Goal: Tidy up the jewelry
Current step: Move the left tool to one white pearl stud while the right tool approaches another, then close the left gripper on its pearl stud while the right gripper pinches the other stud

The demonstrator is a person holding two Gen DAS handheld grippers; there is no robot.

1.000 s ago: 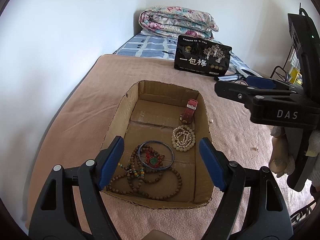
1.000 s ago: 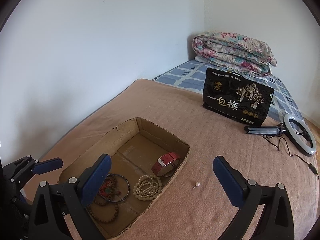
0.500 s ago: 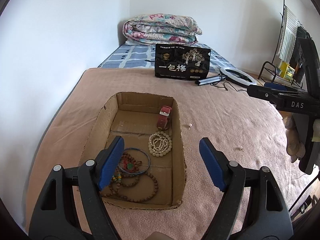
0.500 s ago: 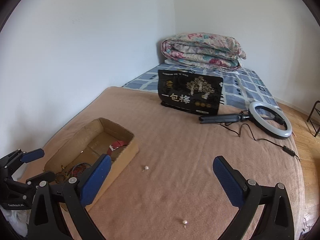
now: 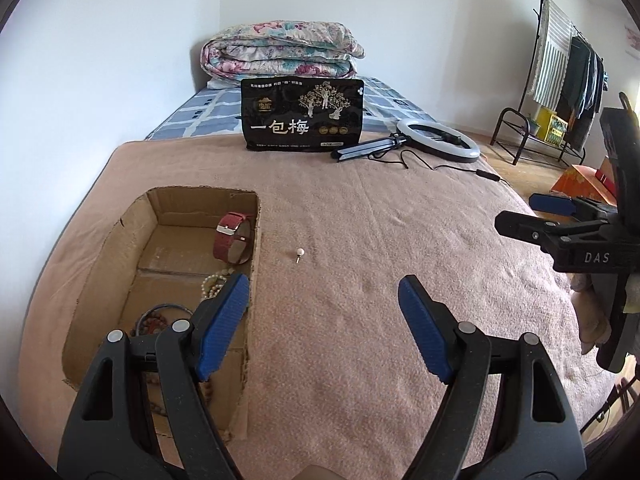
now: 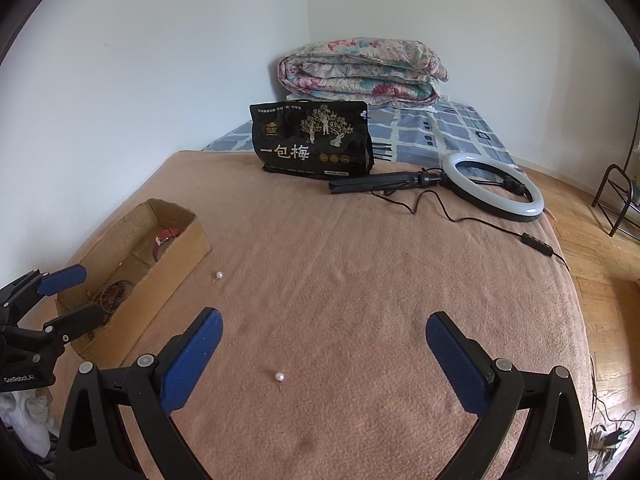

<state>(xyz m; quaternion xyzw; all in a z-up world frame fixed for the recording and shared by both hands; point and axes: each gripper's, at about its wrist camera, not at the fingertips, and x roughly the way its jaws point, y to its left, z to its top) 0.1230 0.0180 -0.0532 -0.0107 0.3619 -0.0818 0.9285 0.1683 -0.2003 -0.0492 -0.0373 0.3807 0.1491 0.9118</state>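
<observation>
I note white walls meeting in a corner behind the bed [image 6: 360,280], whose pink-brown blanket is my landmark; wood floor lies off its right edge [image 6: 592,256]; a folded floral quilt [image 6: 360,68] sits at its far end; before that, a black pouch [image 6: 312,140] and a ring light [image 6: 494,188]; a cardboard box [image 5: 252,300] on its left side holds a red watch [image 5: 232,236] and beads [image 5: 158,324]; my right gripper [image 6: 320,360] stands wide, empty, a pearl earring [image 6: 279,377] lying between its fingers; my left gripper [image 5: 322,326], just narrowing, stays wide and empty; a second pearl earring [image 5: 300,253] lies beside the box.
</observation>
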